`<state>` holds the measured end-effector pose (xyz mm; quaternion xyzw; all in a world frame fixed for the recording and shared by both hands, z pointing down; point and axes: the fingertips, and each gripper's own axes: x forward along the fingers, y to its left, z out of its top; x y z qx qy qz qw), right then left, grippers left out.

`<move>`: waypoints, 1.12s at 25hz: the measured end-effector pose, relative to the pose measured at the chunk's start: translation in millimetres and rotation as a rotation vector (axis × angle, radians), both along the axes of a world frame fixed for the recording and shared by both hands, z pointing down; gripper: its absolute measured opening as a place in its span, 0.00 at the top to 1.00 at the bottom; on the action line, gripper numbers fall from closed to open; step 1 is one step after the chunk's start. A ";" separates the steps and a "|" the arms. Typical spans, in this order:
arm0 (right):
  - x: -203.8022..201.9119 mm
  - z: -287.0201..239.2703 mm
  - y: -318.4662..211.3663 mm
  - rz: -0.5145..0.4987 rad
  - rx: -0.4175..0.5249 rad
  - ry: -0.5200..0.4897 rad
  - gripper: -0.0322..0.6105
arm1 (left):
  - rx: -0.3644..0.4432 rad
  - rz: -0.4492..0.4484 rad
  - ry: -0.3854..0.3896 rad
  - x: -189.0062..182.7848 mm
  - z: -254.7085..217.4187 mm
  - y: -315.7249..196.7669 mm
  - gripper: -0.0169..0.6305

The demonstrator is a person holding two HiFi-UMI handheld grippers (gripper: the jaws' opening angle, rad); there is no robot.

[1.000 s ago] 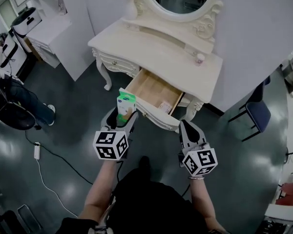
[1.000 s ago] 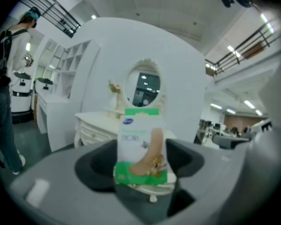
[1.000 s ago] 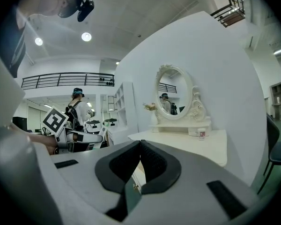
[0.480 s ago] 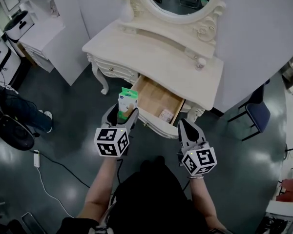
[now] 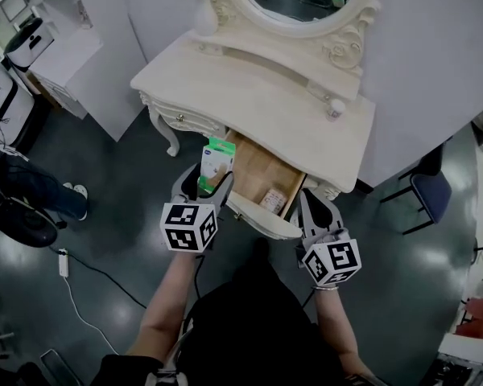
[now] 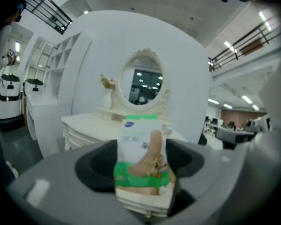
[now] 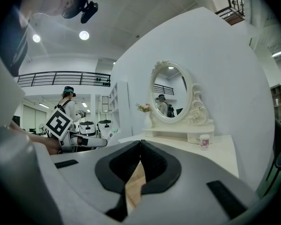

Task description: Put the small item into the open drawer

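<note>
The left gripper (image 5: 212, 185), pinching the packet (image 5: 216, 161), has moved up-frame to the drawer's (image 5: 258, 171) left corner. Release looks close. The right gripper (image 5: 312, 206) is pressed together, empty.

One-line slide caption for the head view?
Left gripper holds a white-and-green packet beside the open wooden drawer of the cream dressing table; right gripper shut, empty.

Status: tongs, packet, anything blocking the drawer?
Left tongs shut on packet, beside left edge of open drawer, not yet in. Right tongs shut, empty. Path looks clear; another small pack lies inside.
</note>
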<state>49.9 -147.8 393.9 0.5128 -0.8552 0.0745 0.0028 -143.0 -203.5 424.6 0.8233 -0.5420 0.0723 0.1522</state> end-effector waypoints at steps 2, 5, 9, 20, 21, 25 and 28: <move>4.6 0.4 -10.5 0.002 -0.001 -0.002 0.94 | -0.006 0.001 -0.011 3.7 3.7 -12.3 0.47; 14.3 2.6 -26.7 0.005 -0.011 -0.003 0.94 | -0.022 0.002 -0.023 11.9 10.8 -30.7 0.47; 26.8 8.6 -49.3 0.012 -0.029 -0.010 0.94 | -0.048 0.006 -0.043 22.7 23.1 -55.6 0.47; 42.4 34.4 -91.3 0.016 -0.093 -0.019 0.94 | -0.165 0.025 -0.109 39.1 79.1 -99.3 0.47; 43.5 36.3 -94.3 0.016 -0.099 -0.020 0.94 | -0.180 0.027 -0.116 40.0 85.8 -101.6 0.47; 47.0 45.7 -103.1 0.016 -0.122 -0.024 0.94 | -0.239 0.034 -0.143 41.7 113.7 -108.1 0.47; 48.5 51.8 -107.7 0.017 -0.138 -0.028 0.94 | -0.287 0.038 -0.165 43.1 134.5 -112.3 0.47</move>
